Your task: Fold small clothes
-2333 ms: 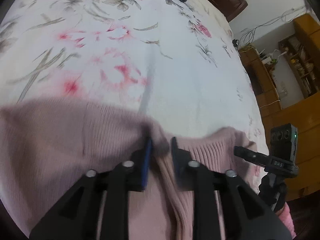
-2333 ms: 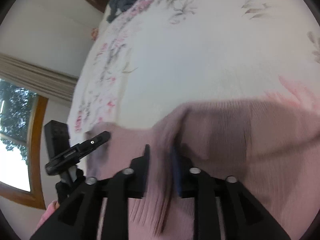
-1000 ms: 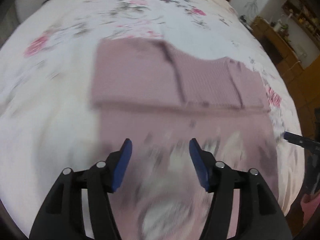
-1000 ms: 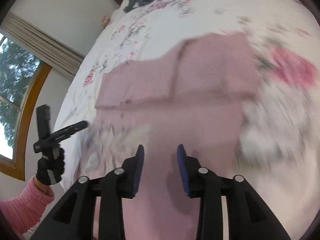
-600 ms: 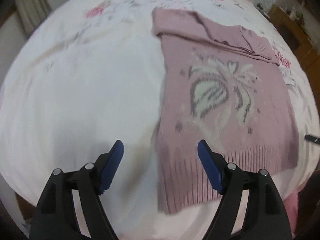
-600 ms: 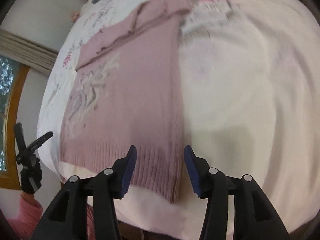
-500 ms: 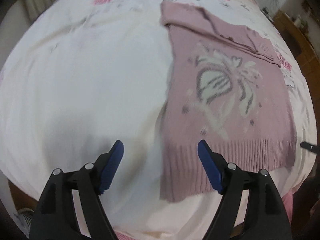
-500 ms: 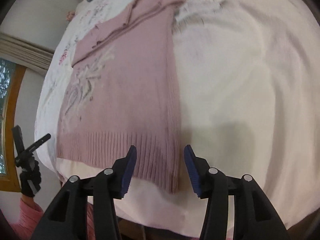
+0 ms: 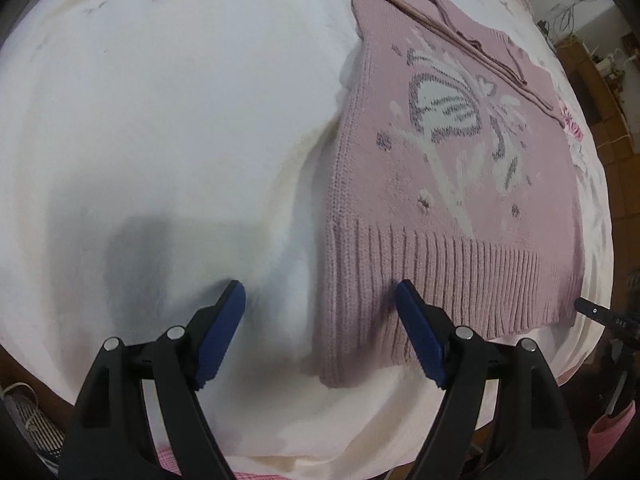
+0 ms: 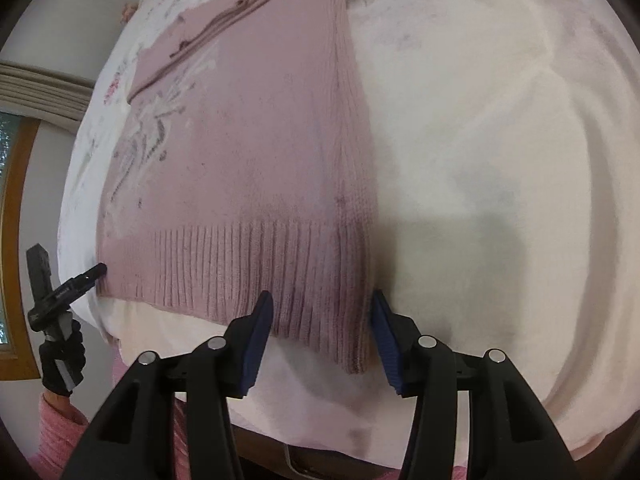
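Note:
A small pink knitted sweater with a white and grey butterfly pattern lies flat on the bed, its sleeves folded across the top and its ribbed hem toward me. My left gripper hangs open over the hem's left corner, nothing between its blue pads. In the right wrist view the same sweater fills the left half, and my right gripper stands open straddling the hem's right corner. The left gripper also shows there as a dark tip at the hem's far corner, held by a gloved hand.
The white bedsheet spreads wide to the left of the sweater and also to its right. The bed's front edge runs just under both grippers. Wooden furniture stands past the bed's right side. A window frame is at the left.
Both grippers let go of the sweater's folded top, opened, and drew back to the hem. Since half a second ago they have dropped closer to the hem's two corners.

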A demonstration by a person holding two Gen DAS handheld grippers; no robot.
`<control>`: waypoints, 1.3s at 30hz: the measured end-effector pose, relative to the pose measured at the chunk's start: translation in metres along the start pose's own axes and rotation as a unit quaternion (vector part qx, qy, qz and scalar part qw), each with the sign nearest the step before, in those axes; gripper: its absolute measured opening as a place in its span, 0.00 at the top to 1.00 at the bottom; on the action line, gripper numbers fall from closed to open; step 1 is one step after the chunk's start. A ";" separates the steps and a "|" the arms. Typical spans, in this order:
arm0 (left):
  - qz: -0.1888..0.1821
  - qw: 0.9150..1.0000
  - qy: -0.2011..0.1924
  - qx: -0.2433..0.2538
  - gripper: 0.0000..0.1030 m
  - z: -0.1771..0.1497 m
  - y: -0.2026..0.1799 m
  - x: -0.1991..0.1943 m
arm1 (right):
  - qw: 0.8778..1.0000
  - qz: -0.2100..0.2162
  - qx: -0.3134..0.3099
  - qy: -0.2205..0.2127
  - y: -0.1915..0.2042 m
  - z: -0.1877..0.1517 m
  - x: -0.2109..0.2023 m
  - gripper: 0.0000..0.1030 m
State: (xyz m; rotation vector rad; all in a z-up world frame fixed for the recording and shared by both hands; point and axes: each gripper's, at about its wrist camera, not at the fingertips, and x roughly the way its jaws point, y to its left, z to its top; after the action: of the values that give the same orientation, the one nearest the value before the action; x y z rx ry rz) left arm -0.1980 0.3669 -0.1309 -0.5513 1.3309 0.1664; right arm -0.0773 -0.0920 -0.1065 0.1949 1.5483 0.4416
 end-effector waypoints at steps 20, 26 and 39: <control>-0.107 0.993 -0.055 -0.018 0.92 0.019 -0.019 -0.051 | 0.981 0.187 0.046 -0.037 -0.011 0.014 -0.045 0.91; -0.114 0.990 -0.086 -0.020 0.92 0.053 -0.023 -0.059 | 0.971 0.219 0.062 -0.071 -0.009 0.048 -0.069 0.91; -0.091 0.991 -0.084 -0.050 0.91 0.131 -0.005 -0.011 | 0.969 0.214 0.106 -0.065 -0.032 0.124 -0.045 0.91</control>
State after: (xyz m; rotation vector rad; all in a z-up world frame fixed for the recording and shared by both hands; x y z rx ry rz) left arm -0.0840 0.4268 -0.1022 -0.7248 1.1076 0.1261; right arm 0.0520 -0.1190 -0.0747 0.7208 1.4204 0.5871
